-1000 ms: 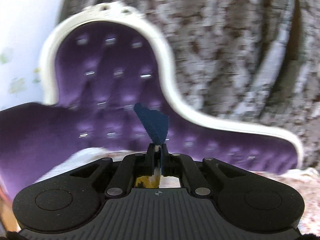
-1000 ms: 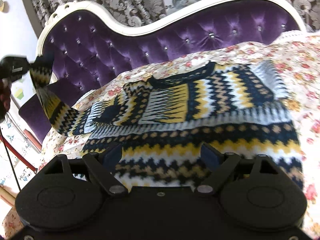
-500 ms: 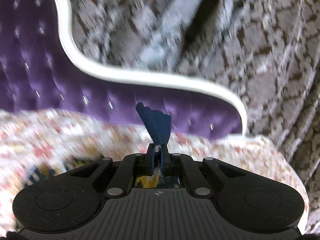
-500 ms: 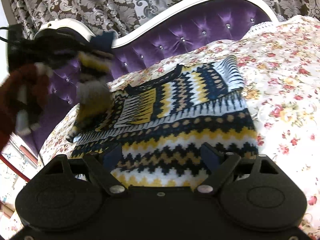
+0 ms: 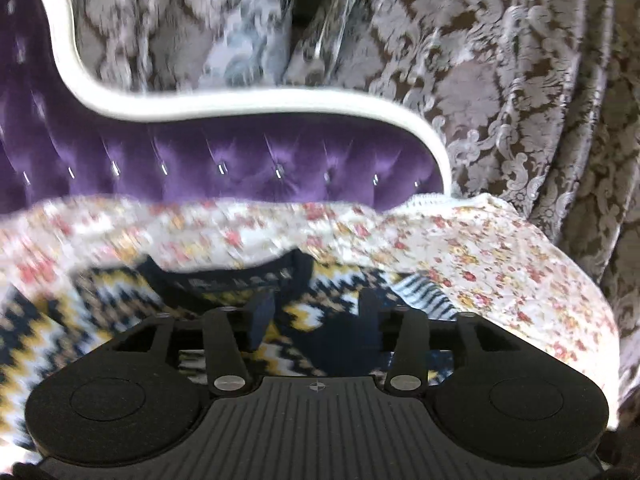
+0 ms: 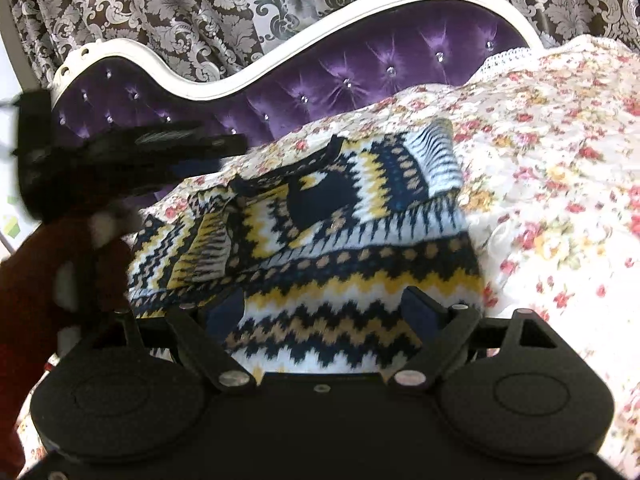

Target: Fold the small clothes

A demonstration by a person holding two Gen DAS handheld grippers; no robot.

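Two grippers were over a bed with a flowery sheet. On the sheet lay a small sweater with zigzag stripes in dark blue, yellow, tan and white. It sat near the purple headboard, which had a white curvy frame and little shiny buttons. Behind the headboard hung a brown and silver curtain with leafy shapes.

The sweater lay flat with its bottom edge close to the right gripper. Its dark blue collar pointed toward the headboard. Both sleeves were folded in over the chest. The one on the right side of the right wrist view was a striped flap, and another lay across on the left.

The right gripper had its fingers spread wide, one on each side of the sweater's bottom part. It held nothing.

The left gripper was above the top of the sweater, just by the collar. Its fingers were apart, with the knit showing between them, and it held nothing. This view was blurry. In the right wrist view the left gripper was a dark smear over the sweater's left side, with a hand in a dark red sleeve behind it.
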